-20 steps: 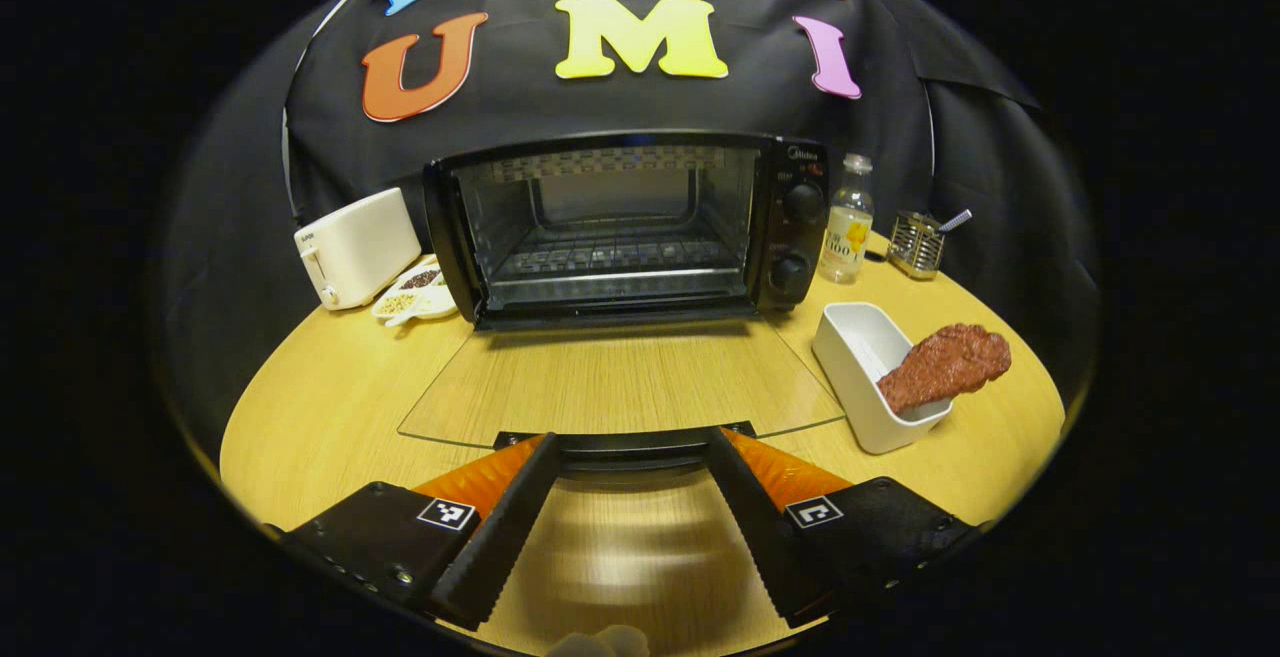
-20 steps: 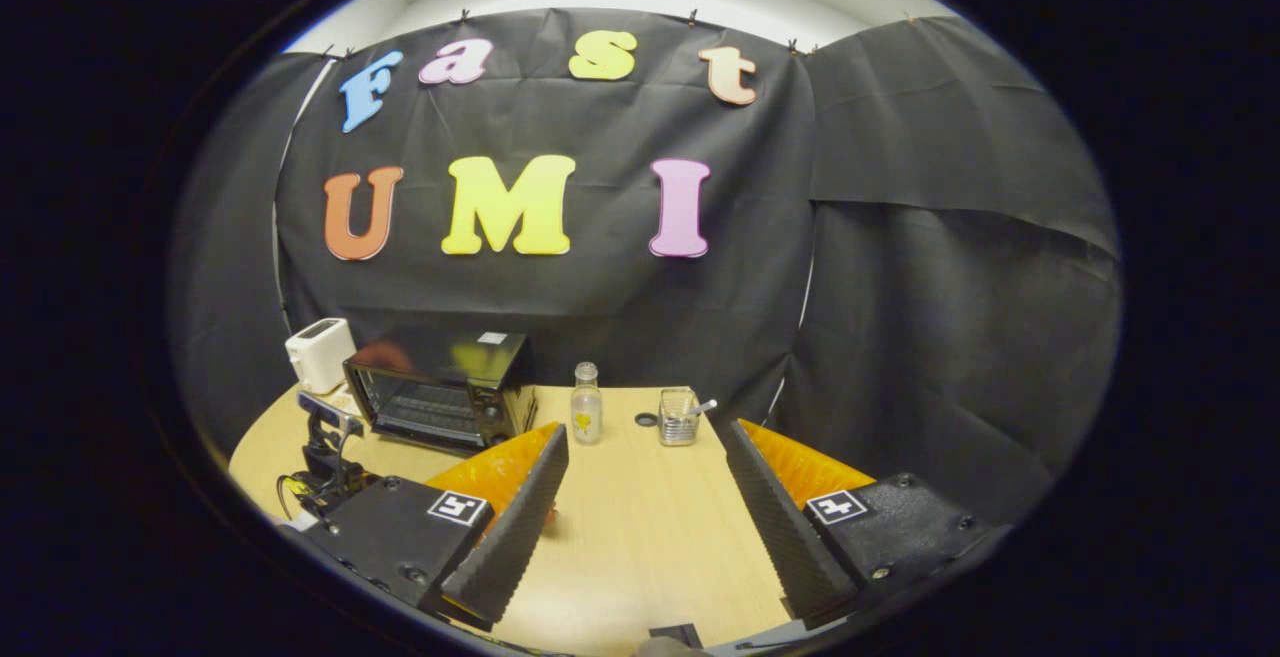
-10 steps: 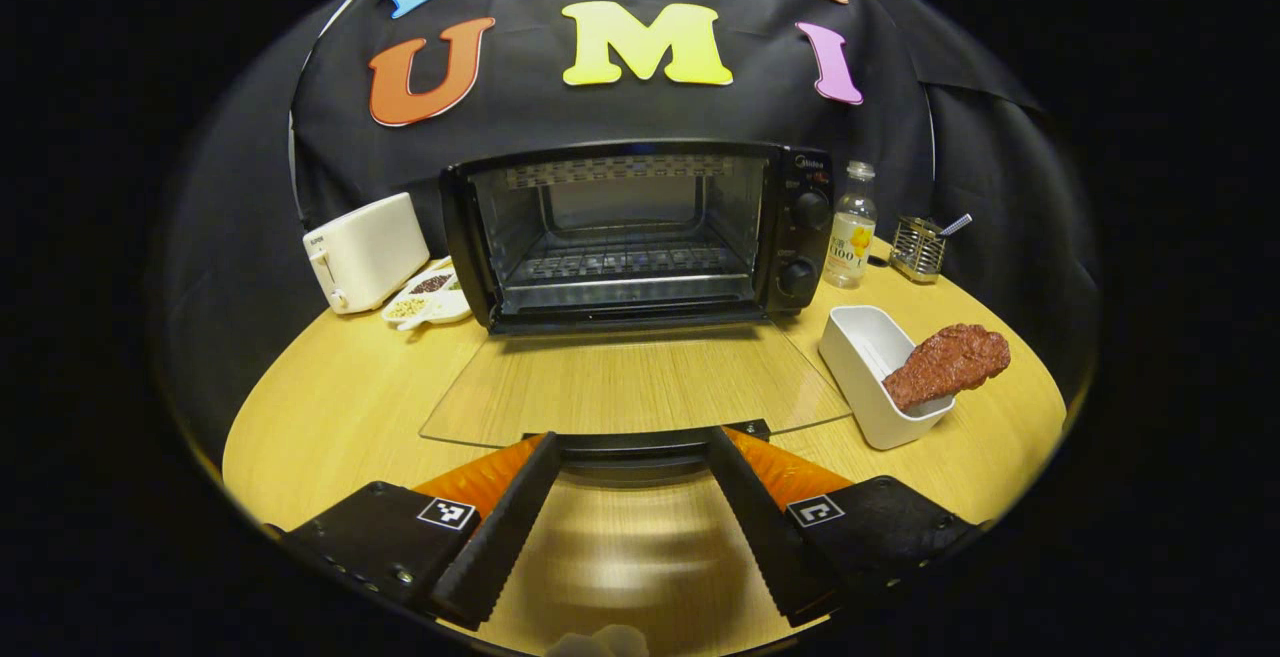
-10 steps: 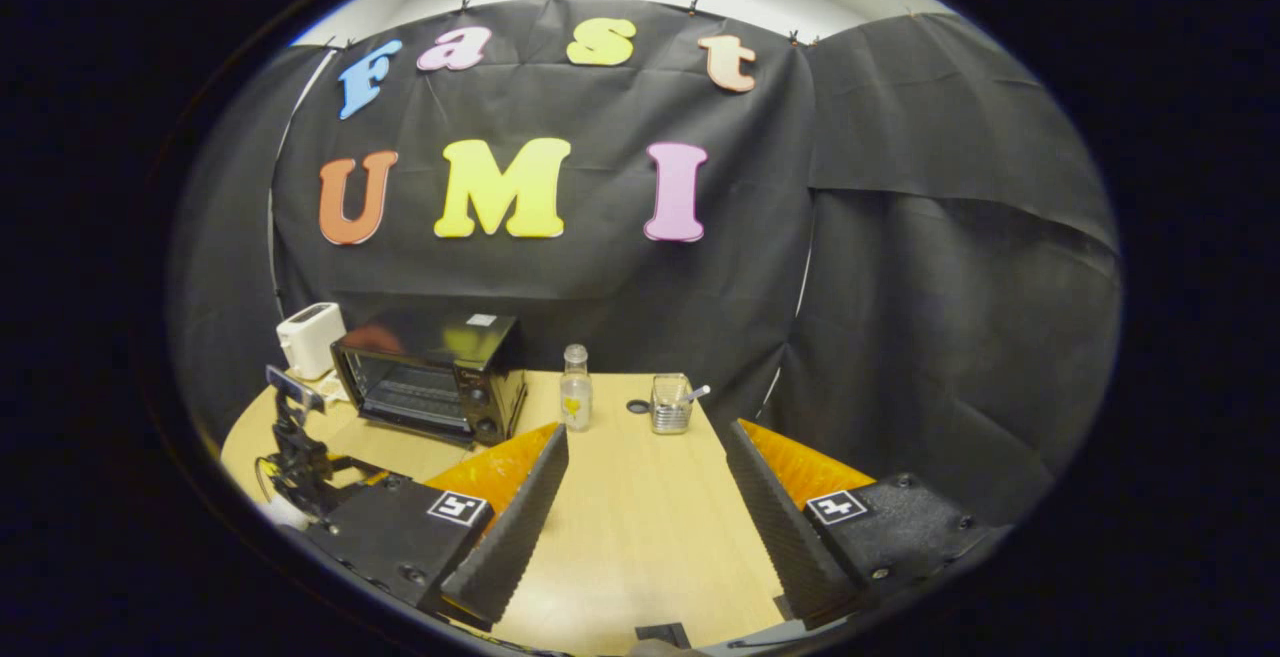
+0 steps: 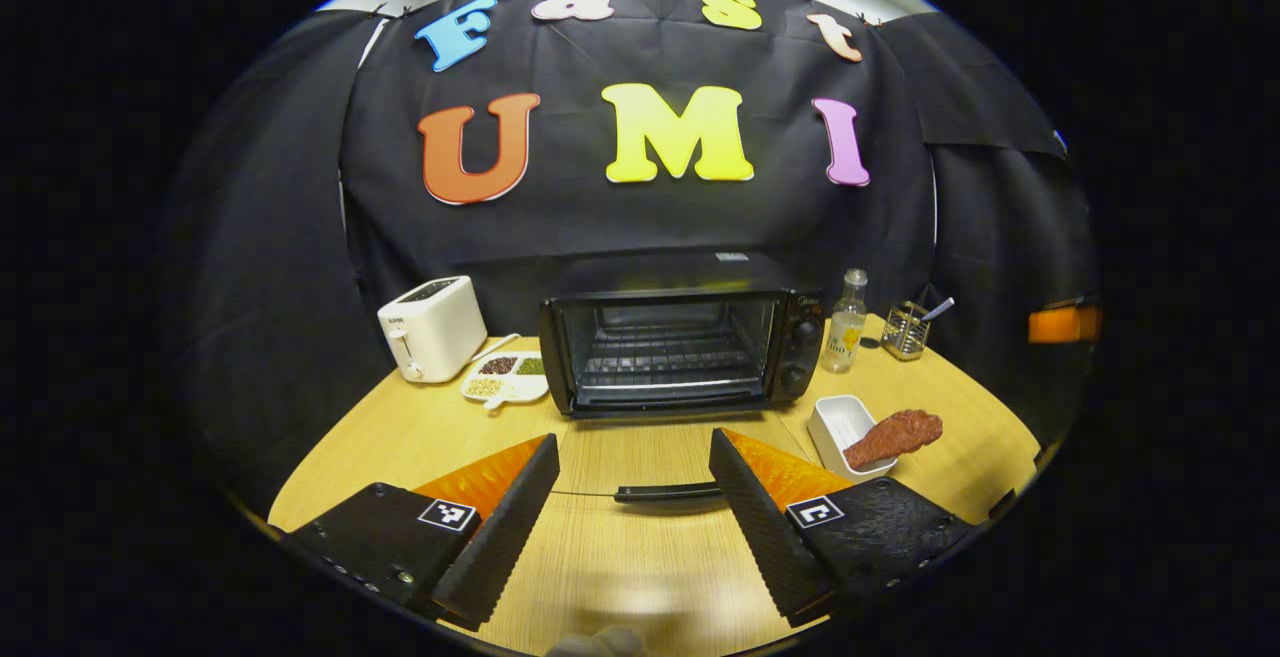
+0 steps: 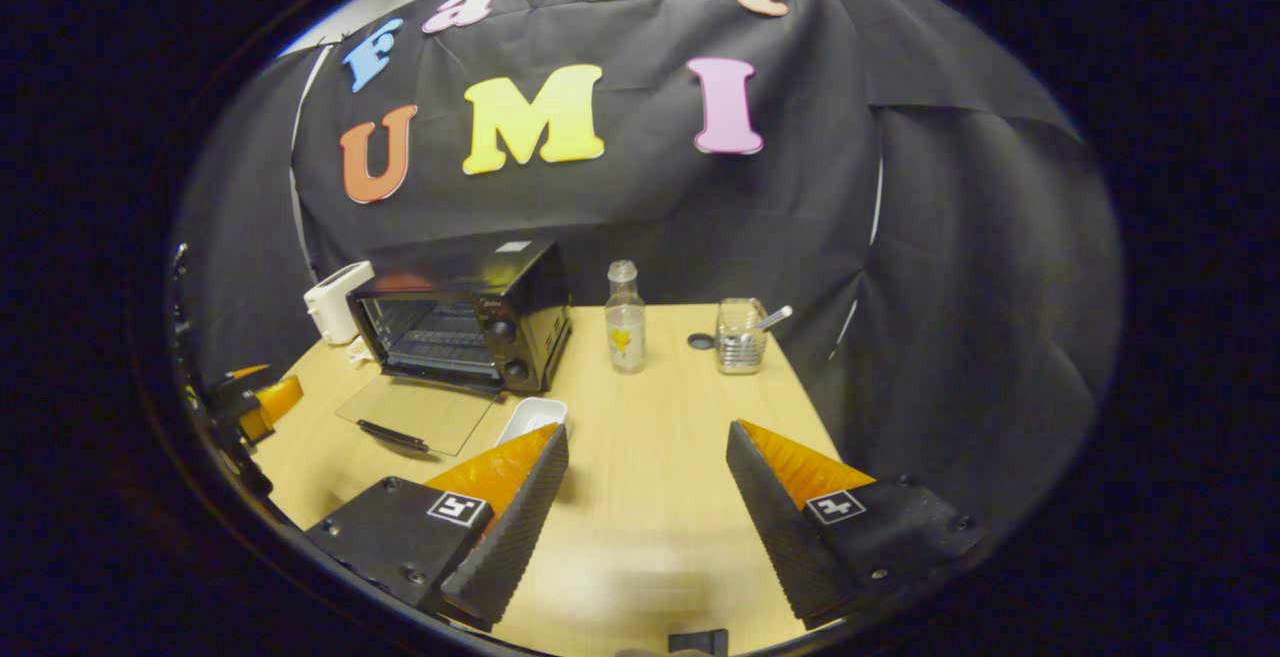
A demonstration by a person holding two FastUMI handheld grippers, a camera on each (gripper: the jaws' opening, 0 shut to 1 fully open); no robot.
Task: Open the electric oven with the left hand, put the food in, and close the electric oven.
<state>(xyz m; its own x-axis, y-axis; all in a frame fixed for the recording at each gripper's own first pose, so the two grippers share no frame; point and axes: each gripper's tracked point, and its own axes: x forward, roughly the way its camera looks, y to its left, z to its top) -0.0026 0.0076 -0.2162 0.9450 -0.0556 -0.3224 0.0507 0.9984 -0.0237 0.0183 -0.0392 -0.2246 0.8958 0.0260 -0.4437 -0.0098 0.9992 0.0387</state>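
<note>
Both your grippers hang empty, fingers spread: left gripper facing the open electric oven, right gripper above the table. Food rests on its white tray. Labels unreadable.

Toaster, bottle, perhaps a utensil holder
</note>
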